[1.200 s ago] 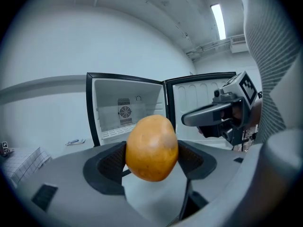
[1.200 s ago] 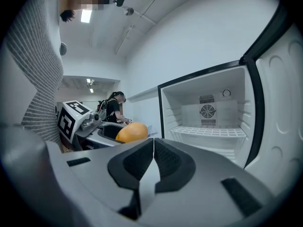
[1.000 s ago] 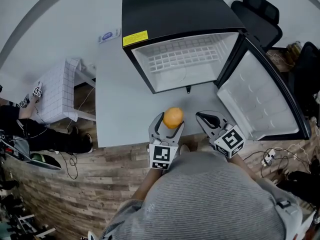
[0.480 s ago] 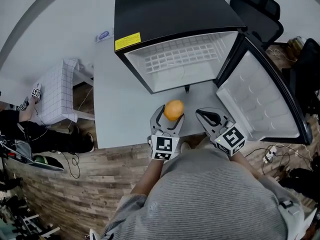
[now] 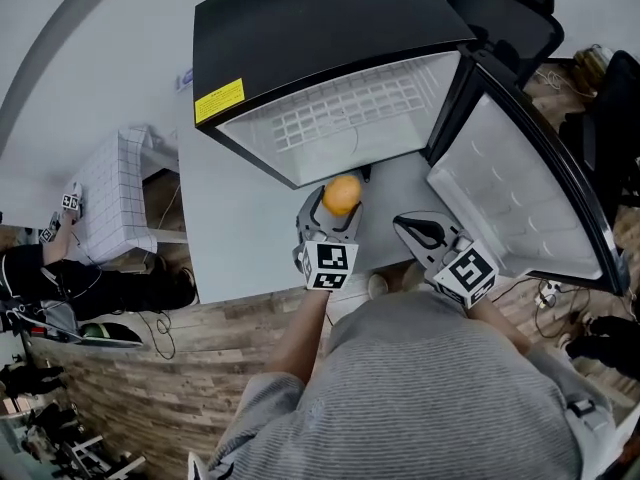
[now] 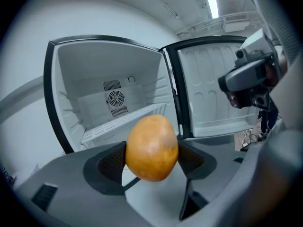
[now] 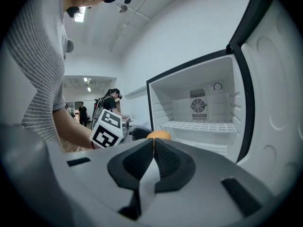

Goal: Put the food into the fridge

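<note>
1. The black compact fridge with a white plastic interior (image 5: 320, 38) stands open straight ahead of the left jaws; its white wire shelf (image 6: 124, 121) lies just beyond them.
2. The fridge's white-lined door (image 5: 510, 193) is swung wide to the right of both pairs of jaws; the opening is unobstructed.
3. The grey tabletop (image 5: 240, 228) lies beneath the jaws.
4. The left gripper (image 5: 332, 218) is at the fridge's threshold, jaws pinching the fruit; it is the nearer one.
5. The right gripper (image 5: 408, 226) hangs to its right, jaws pressed together on nothing.
6. The round orange-yellow fruit (image 5: 342, 193) sits between the left jaws, long axis upright; a straight push forward should carry it in.
</note>
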The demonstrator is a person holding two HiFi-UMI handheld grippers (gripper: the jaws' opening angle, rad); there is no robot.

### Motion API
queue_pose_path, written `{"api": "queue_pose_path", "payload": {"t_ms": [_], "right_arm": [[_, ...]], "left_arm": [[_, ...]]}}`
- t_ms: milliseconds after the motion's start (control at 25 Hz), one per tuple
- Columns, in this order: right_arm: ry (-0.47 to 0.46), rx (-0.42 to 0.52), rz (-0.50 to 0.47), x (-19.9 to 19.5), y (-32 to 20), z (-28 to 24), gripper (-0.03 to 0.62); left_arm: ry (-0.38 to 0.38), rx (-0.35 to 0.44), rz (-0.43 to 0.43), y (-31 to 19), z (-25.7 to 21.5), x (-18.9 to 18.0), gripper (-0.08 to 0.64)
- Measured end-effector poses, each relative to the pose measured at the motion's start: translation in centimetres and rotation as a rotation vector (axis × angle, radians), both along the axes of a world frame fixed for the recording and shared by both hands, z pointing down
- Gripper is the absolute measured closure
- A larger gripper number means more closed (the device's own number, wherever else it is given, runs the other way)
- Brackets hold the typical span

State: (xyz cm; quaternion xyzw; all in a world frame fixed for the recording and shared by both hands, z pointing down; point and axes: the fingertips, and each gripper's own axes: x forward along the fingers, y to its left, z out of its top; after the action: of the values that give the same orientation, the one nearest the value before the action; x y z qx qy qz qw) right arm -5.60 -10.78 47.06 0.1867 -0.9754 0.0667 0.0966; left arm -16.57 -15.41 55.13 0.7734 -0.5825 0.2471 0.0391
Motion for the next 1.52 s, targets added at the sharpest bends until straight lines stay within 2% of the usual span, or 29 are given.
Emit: {"api": "queue_pose_path", "payload": {"t_ms": [280,600,1080,1520], "right_arm": [[0.003,-0.008,-0.009,0.6,-0.5,0.5,0.577],[0.035,-0.008,-0.006,2.1,-0.5,0.3,0.577],[0.064,-0.022,0.072,4.6,-0.8,0.6,0.577],[0.085,-0.035,0.061,4.6,-0.6,1.0,0.577]], "left_arm": [[-0.078,-0.053,0.004,-4.6,3.1,-0.6,0.229],[-0.131,-0.139,-0.056,-9.5,7.2,-2.9,0.229],[-0.123,-0.222,-0.128,-13.8,10.8,-5.0,0.229],[-0.125,-0.260,-0.168,-15.8,12.1,-6.0,0.229]]}}
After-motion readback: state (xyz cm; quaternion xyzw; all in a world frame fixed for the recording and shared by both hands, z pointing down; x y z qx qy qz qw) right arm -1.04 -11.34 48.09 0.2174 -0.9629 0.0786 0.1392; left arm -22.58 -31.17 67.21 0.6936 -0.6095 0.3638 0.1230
